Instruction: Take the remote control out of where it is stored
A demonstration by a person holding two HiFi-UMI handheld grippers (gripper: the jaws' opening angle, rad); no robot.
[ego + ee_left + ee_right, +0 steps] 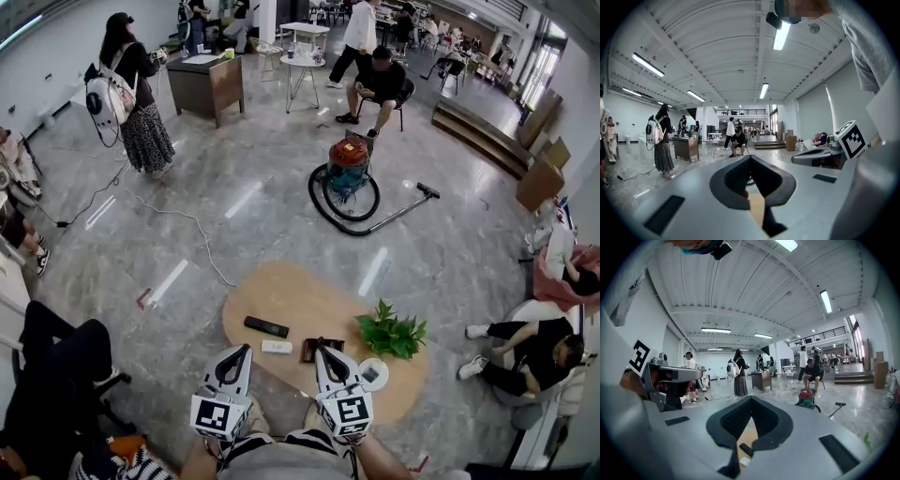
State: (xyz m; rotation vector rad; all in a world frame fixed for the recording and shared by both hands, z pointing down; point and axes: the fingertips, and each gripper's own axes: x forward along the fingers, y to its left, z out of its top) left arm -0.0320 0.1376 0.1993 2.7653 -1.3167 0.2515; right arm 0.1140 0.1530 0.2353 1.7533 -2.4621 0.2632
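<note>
The left gripper (244, 351) and the right gripper (320, 352) are hovering with jaws closed on nothing at the near edge of the oval wooden table (281, 286), where the black remote control (266, 326) is lying flat, near a small white remote (277, 347) and a dark box (308, 351)

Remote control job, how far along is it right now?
Done: unclear. A black remote and a white remote lie bare on the table, beside a dark holder whose contents are too small to make out. In hand: nothing; the left gripper and right gripper are both shut and empty. Left: probably reaching into the holder, if a remote sits inside.
</note>
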